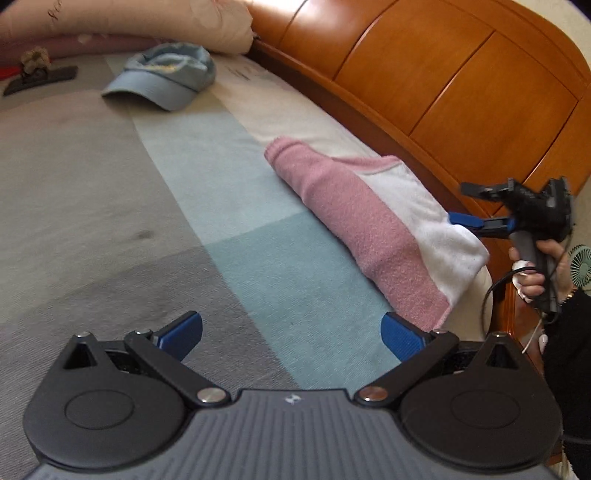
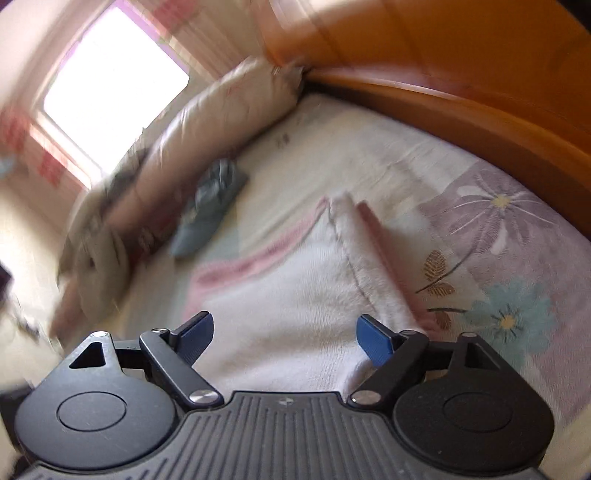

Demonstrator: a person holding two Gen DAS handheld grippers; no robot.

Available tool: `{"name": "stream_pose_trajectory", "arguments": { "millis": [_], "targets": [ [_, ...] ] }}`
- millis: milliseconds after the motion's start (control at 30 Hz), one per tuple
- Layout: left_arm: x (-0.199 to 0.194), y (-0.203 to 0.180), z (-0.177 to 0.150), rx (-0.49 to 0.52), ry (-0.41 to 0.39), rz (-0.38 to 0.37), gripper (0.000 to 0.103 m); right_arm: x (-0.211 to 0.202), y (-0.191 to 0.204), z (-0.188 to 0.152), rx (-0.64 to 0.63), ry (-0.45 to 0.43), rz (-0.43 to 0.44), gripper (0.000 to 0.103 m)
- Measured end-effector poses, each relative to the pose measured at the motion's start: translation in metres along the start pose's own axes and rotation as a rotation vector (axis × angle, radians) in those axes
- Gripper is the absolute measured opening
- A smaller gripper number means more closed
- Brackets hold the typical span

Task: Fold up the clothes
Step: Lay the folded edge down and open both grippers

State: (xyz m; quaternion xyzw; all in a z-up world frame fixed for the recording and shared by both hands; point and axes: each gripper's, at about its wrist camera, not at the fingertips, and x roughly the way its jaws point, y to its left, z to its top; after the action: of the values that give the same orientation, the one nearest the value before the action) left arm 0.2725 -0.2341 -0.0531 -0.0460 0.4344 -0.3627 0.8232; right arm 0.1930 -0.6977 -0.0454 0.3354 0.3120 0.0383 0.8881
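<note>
Folded pink-and-white towel (image 1: 373,229) lies on bed sheet (image 1: 229,206) near blue cap (image 1: 166,74); left gripper (image 1: 291,334) and right gripper (image 2: 284,336) jaws spread, empty.

Home bedroom: bed (image 1: 92,184) with wooden headboard (image 1: 443,81), pillows (image 1: 129,22), curtained window (image 2: 114,77).

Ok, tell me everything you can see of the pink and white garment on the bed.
The pink and white garment is a fleecy, towel-like piece, already folded into a long bundle: pink layer on one side, white on the other, with a thin pink trim. It lies flat on the bedspread near the wooden headboard. The right gripper stands at its white end; whether it touches is unclear. The left gripper hangs clear of it.
</note>
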Motion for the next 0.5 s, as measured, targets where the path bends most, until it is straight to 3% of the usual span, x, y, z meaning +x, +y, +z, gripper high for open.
{"name": "stream_pose_trajectory", "arguments": {
  "millis": [133, 233, 267, 300, 333, 500],
  "targets": [
    [0.005, -0.003, -0.001, 0.006, -0.019, 0.031, 0.102, -0.012, 0.02, -0.018, -0.033, 0.017, 0.095, 0.098],
    [0.001, -0.003, -0.005, -0.011, -0.012, 0.022, 0.102, -0.008, 0.015, -0.034, -0.078, 0.051, 0.007, 0.098],
    [-0.001, -0.003, -0.006, -0.012, -0.01, 0.017, 0.102, -0.009, 0.007, -0.037, -0.082, 0.041, -0.04, 0.093],
    [-0.002, -0.004, -0.008, -0.01, -0.008, 0.014, 0.102, -0.009, 0.0, -0.039, -0.085, 0.031, -0.087, 0.08],
    [-0.004, -0.005, -0.009, -0.003, -0.008, 0.017, 0.102, -0.013, 0.0, -0.041, -0.083, 0.013, -0.096, 0.078],
    [-0.01, -0.011, -0.016, 0.052, -0.03, 0.064, 0.102, -0.04, 0.014, -0.05, -0.063, -0.089, -0.082, 0.091]
  ]
}}
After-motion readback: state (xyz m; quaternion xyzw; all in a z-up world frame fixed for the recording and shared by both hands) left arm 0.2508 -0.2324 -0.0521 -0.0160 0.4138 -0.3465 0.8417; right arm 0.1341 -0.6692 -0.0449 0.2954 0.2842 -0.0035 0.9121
